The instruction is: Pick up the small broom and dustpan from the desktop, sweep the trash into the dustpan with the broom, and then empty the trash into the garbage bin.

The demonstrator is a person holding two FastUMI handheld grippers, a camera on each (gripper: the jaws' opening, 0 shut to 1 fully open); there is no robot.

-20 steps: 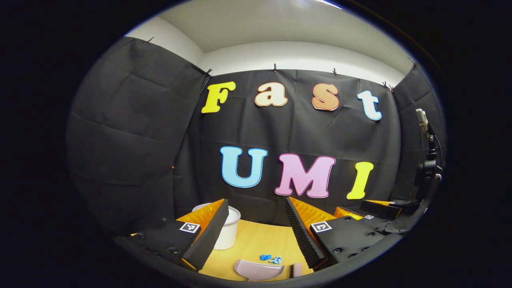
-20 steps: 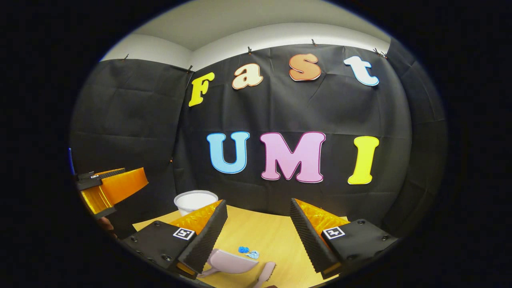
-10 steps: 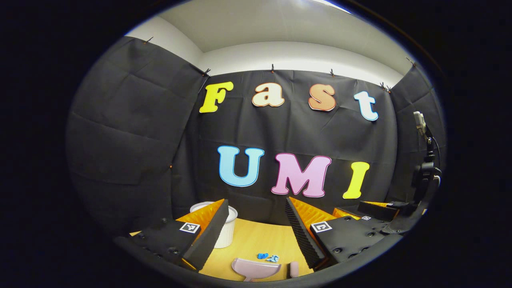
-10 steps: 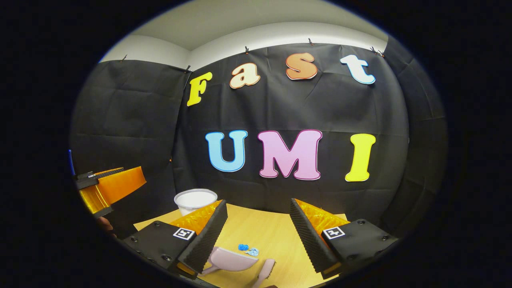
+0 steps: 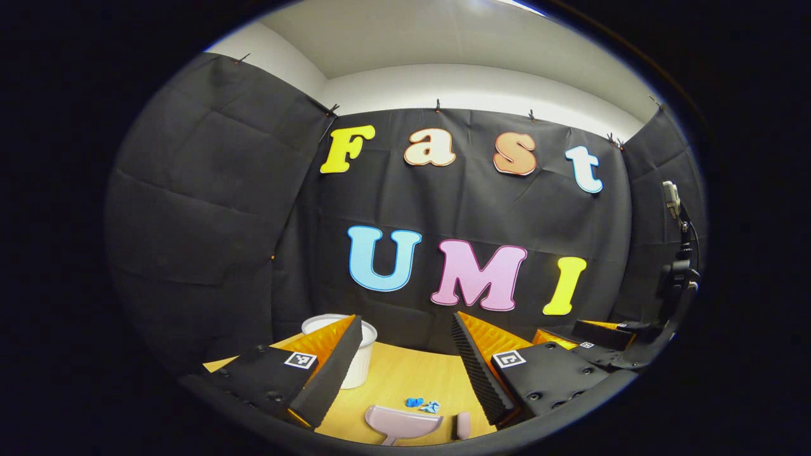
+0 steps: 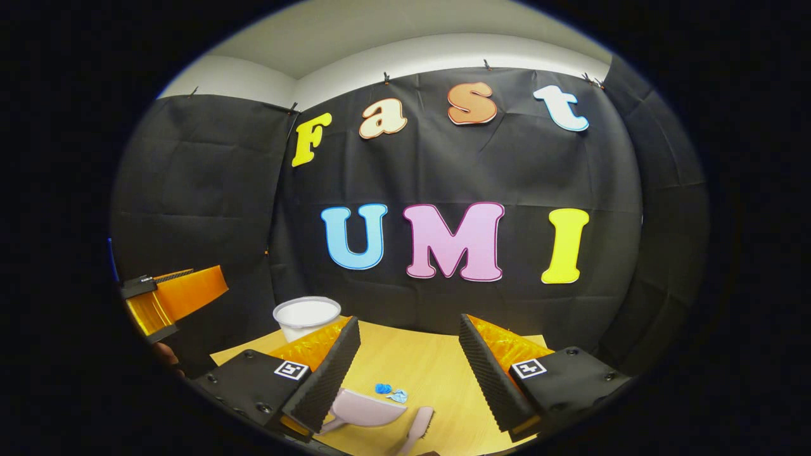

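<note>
On the wooden desktop lies a pale pink dustpan with a small pink broom just to its right. Blue scraps of trash rest a little beyond the pan. A white garbage bin stands at the back left. My left gripper hovers open above the desk, nothing between its fingers. In the right gripper view the dustpan, broom, trash and bin appear again, below my open right gripper. The left gripper hangs at the far left there.
The desktop ends at the black cloth wall behind it. The right gripper's body shows at the right of the left gripper view, with a camera stand behind it.
Both views have shifted slightly; the dustpan, broom and trash sit a little lower and farther left in the left gripper view. Both grippers stay open and nothing on the desk has moved.
</note>
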